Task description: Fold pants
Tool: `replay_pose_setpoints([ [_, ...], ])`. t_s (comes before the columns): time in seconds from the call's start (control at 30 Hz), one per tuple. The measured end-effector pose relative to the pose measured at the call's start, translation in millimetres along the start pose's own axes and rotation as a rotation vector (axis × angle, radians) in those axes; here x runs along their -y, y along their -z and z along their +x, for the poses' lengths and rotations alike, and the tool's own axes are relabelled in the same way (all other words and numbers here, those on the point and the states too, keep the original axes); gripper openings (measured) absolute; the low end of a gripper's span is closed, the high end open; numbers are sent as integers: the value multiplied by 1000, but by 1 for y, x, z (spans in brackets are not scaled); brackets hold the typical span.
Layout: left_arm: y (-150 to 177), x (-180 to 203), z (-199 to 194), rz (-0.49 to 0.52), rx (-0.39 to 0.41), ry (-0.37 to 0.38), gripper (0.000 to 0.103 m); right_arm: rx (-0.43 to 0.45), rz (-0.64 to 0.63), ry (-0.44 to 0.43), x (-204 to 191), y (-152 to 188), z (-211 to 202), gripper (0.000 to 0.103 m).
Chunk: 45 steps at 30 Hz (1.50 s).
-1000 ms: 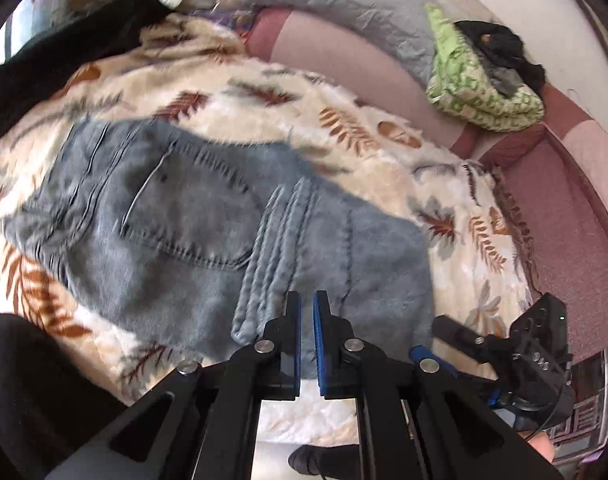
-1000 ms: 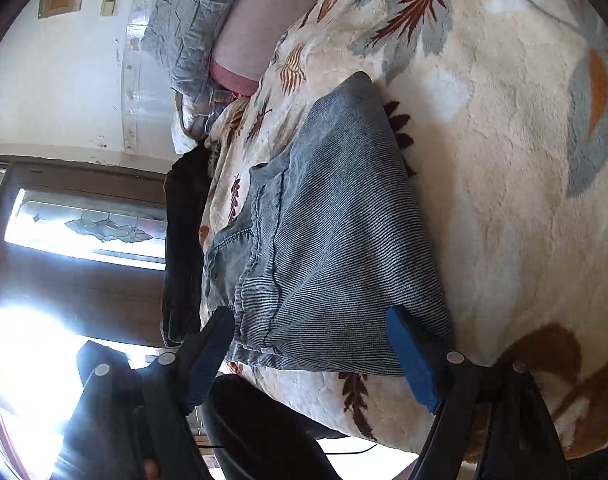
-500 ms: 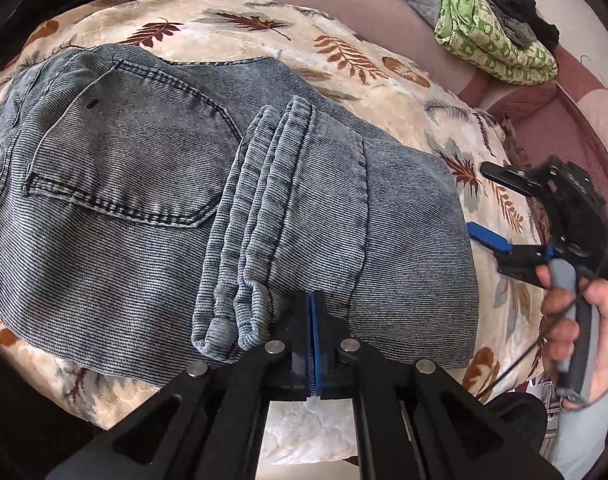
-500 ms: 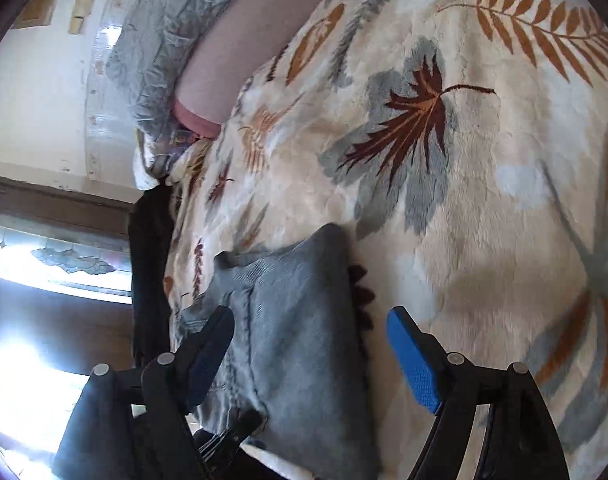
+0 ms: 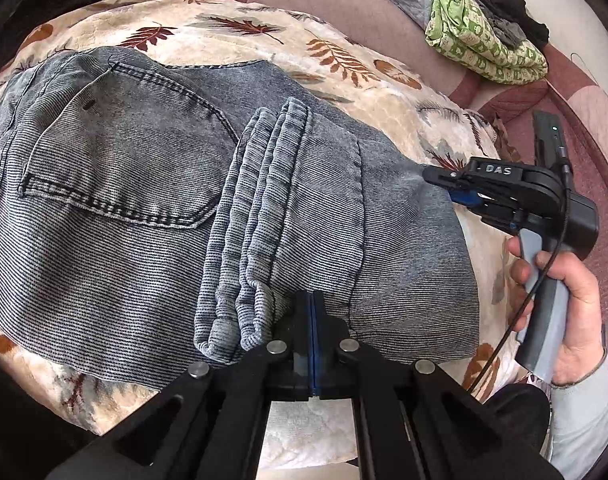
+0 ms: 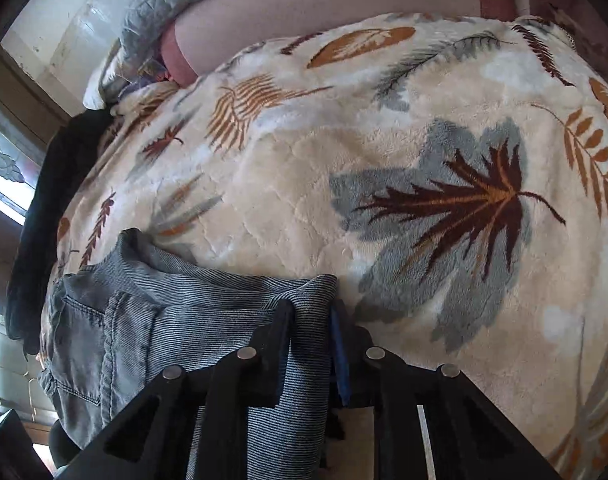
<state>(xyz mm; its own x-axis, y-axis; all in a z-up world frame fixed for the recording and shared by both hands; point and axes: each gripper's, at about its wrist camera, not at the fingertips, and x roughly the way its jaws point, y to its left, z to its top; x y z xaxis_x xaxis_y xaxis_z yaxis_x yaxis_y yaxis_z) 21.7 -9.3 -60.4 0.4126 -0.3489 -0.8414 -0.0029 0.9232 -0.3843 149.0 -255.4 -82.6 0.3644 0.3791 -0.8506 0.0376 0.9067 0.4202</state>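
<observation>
A: What's hidden or cut off?
B: Left wrist view: jeans (image 5: 152,200) run off the frame at 9 o'clock, waistband end not visible. Left gripper (image 5: 311,340) has its blue pads pressed flat together at the jeans' near edge, 6 o'clock; can't tell if any denim is caught between them. Right wrist view: the gripper body hides the near part of the fabric.
A: Right tool?
B: Right gripper (image 6: 311,344) has just been closing, now pinching a fold of denim at the jeans' corner. In the left view it sits at 3 o'clock, a hand (image 5: 567,292) on its grey handle.
A: Surface, room?
B: Jeans lie folded, back pocket up, hems stacked across the middle, on a cream fleece blanket (image 6: 304,184) with a leaf print. Pink mattress edge (image 5: 343,4) at 12. Bright window (image 6: 0,184) at 9 in the right view.
A: Containers?
B: Can't make any out. Just a green patterned cloth (image 5: 483,36) bundled with dark clothes (image 5: 499,0) at 1 o'clock, well apart from the jeans.
</observation>
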Motion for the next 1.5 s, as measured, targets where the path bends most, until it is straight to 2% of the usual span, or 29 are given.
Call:
replay_pose_setpoints([
  [0.07, -2, 1, 1, 4, -1, -6, 2, 38, 35, -13, 6, 8, -26, 43],
  [0.1, -2, 2, 1, 7, -1, -10, 2, 66, 43, -41, 6, 13, -42, 43],
  [0.17, -2, 3, 2, 12, 0, -18, 2, 79, 83, -158, 3, 32, -70, 43],
  [0.23, -3, 4, 2, 22, -2, -23, 2, 46, 145, -314, 1, 59, -84, 49],
  [0.27, -3, 4, 2, 25, -4, -23, 2, 14, 173, -349, 1, 74, -83, 58],
  [0.3, -4, 4, 3, 25, -6, -21, 2, -31, 191, -352, -1, 89, -75, 69],
  [0.37, -5, 5, 3, 26, -19, -19, 2, -121, 235, -320, 6, 114, -42, 69],
  [0.43, -9, 7, -3, 23, -21, -25, 2, -70, 250, -360, 12, 121, -43, 66],
  [0.47, -12, 9, -8, 26, -10, -30, 4, -74, 263, -364, 11, 120, -48, 66],
  [0.53, -14, 16, -24, 47, 53, -44, 20, -78, 254, -376, 5, 117, -56, 66],
  [0.6, -14, 22, -39, 84, 136, -41, 45, -66, 226, -390, 0, 112, -63, 66],
  [0.63, -14, 24, -40, 100, 152, -62, 49, -61, 222, -391, -2, 109, -66, 66],
  [0.67, -14, 23, -33, 107, 128, -87, 50, -50, 231, -392, -2, 104, -69, 66],
  [0.73, -11, 15, -9, 99, 27, -124, 50, -22, 248, -408, -2, 88, -74, 66],
  [0.83, -8, 16, -6, 156, 52, -156, 50, -3, 274, -467, -6, 59, -72, 67],
  [0.93, -7, 14, -5, 159, 53, -154, 50, 1, 261, -462, -12, 28, -56, 70],
  [0.97, -7, 14, -5, 160, 58, -153, 50, -20, 276, -453, -9, 20, -42, 73],
  [1.03, -4, 16, -4, 173, 70, -158, 50, -101, 295, -327, 2, 13, -2, 77],
  [1.07, -3, 17, -4, 184, 74, -165, 50, -122, 314, -324, 10, 16, 11, 76],
  [1.1, -2, 18, -4, 192, 79, -168, 50, -92, 321, -344, 11, 18, 9, 76],
  [1.23, -2, 16, -6, 187, 90, -154, 50, -41, 265, -377, -1, 33, -33, 76],
  [1.37, -1, 16, -6, 185, 95, -146, 51, -44, 274, -421, -5, 76, -62, 78],
  [1.4, -1, 16, -6, 186, 95, -147, 52, -66, 282, -422, -6, 88, -58, 83],
  [1.47, -2, 18, -5, 195, 88, -150, 54, -145, 281, -390, -2, 108, -35, 84],
  [1.5, -2, 20, -5, 203, 84, -153, 55, -121, 291, -406, 1, 112, -32, 84],
])
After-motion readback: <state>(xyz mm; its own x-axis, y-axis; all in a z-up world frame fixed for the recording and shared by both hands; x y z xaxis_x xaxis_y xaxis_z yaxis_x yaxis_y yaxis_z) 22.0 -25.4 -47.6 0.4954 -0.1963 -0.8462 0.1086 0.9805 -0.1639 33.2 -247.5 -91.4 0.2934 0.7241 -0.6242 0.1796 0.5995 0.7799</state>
